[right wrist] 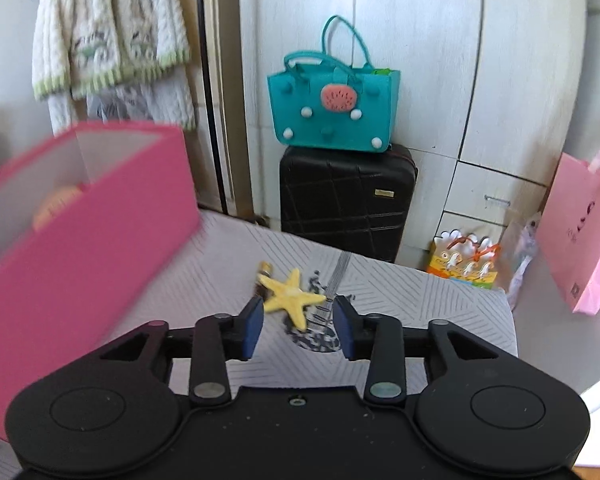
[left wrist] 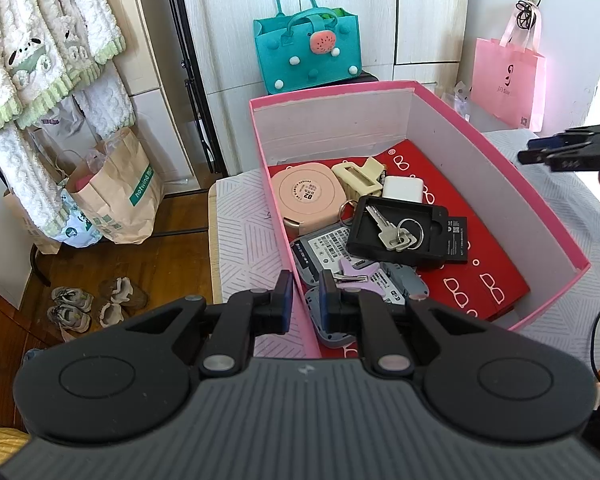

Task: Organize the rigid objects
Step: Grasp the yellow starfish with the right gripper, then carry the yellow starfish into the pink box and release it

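Fingers of the left gripper are clamping the near wall of the pink box, one pad outside and one inside, probably steadying it while things are being dropped in. Sitting in the box are one round pink case at ten o'clock, one cream clip and one white charger toward twelve, one black tray carrying one ring of keys at the centre, two grey hard drives at seven o'clock and one lilac clip on top of them. The right gripper is hanging released and empty over the bedsheet, jaws parted, with one yellow starfish lying just ahead at twelve o'clock, likely the next pick; the box is standing at nine o'clock from it.
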### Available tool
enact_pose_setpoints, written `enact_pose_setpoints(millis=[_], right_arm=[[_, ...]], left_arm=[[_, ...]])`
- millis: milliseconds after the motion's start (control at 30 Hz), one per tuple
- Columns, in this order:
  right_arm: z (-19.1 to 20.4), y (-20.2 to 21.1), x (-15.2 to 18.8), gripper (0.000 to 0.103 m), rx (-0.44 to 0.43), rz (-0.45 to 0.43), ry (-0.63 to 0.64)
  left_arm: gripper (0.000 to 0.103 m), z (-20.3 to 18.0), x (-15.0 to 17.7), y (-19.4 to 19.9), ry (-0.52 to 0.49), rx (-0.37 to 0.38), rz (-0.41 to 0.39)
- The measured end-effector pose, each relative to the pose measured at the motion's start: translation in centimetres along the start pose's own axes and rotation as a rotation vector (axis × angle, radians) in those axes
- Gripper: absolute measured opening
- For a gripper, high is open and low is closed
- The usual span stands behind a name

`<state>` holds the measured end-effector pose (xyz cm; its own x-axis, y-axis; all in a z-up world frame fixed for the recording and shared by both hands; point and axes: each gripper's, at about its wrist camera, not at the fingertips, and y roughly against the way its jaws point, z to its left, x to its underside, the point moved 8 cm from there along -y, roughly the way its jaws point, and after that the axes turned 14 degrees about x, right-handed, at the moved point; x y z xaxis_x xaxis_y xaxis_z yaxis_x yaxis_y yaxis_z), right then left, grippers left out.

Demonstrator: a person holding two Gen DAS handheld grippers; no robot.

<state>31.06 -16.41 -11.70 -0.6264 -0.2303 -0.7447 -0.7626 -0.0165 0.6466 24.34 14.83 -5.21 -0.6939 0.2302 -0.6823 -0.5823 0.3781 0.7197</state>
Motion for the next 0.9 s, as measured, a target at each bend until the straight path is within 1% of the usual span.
enact_pose_setpoints(millis=[100,167,267,400,433,500,533,567,600,633,733,800,900], right_arm=[[0.0,-1.9,0.3,0.048,-0.012,0.012,0.018],[-0.2,-3.1,0.2,0.049,-0.036,0.023,-0.01],[-0.3,-4.4,0.0,0.051,-0.102,0.04,-0.066],[-0.1,-5.9,0.0,0.053,-0.131,0.062,-0.083],[0.1,-5.9,0.0,0.053,-0.132,0.055,-0.071],[0.8,-5.8,0.0,0.052,-0.106,0.051,-0.001],[0.9,-5.7,0.0,0.049,-0.107,0.064,-0.012],[0.8,-5.6,-0.1,0.048,-0.118,0.078,-0.038],[0.6,-5.4,-0.1,0.044,-0.124,0.085,-0.062],[0.4,-5.1,-0.2,0.043,-0.125,0.076,-0.076],[0.0,-4.4,0.2,0.042,-0.099,0.08,-0.087],[-0.3,-3.8,0.6,0.038,-0.122,0.088,-0.133],[-0.7,-2.9,0.9,0.038,-0.159,0.098,-0.192]], left_arm=[[0.011,0.0,0.0,0.0,0.001,0.0,0.0],[0.011,0.0,0.0,0.0,0.002,-0.001,-0.001],[0.011,0.0,0.0,0.0,0.003,0.0,0.0],[0.011,0.2,0.2,0.1,0.007,-0.001,0.002],[0.011,0.2,0.2,0.1,0.006,-0.001,0.001],[0.011,0.1,0.2,0.1,0.004,-0.001,0.002],[0.011,0.2,0.2,0.2,0.002,-0.005,0.003],[0.011,0.3,0.2,0.1,0.001,-0.006,0.004],[0.011,0.4,0.3,0.2,0.002,-0.004,0.004],[0.011,0.4,0.3,0.2,0.004,-0.001,0.004],[0.011,0.4,0.2,0.1,0.004,0.0,0.005],[0.011,0.4,0.1,0.0,0.002,0.0,0.006],[0.011,0.4,0.1,-0.1,0.003,0.0,0.005]])
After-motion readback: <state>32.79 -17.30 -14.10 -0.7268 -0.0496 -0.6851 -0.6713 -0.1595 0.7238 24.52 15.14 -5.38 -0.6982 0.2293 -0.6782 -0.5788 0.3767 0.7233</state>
